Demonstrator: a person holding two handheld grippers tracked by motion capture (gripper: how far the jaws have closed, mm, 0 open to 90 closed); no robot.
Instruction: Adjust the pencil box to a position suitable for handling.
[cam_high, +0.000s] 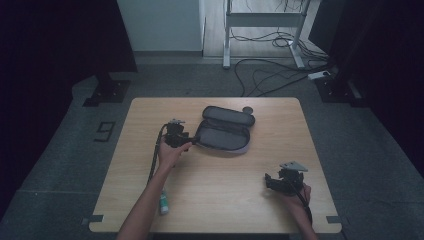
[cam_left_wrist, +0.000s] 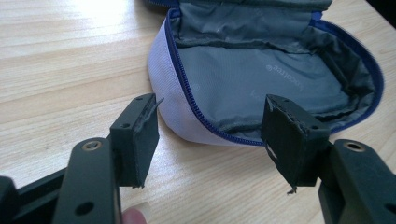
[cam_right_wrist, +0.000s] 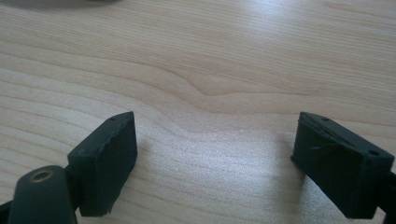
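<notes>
**Open soft pouch on the bench, left gripper at its rim**

An oval fabric zip pouch (cam_high: 223, 131), pale lilac outside with a grey lining and a blue zipper, lies opened flat just above the centre of the high view on the light wood-grain bench (cam_high: 215, 200). In the left gripper view the pouch (cam_left_wrist: 261, 74) occupies the upper right, its rounded end wall standing up from the bench. The left gripper (cam_left_wrist: 210, 130) stands open with nothing clamped; its jaws straddle that near rim, one outside the wall, one over the lining. The right gripper (cam_right_wrist: 215, 154), lower right in the high view (cam_high: 280, 182), is also open and empty, over bare wood well apart from the pouch.

The pouch looks light, soft and easily creased; its thin lining would likely slide or bunch under the pads. The zipper-edged rim, stiffened by seam and teeth, seems the firmest place to pinch. A single-sided pull may drag the whole pouch across the smooth bench.
</notes>
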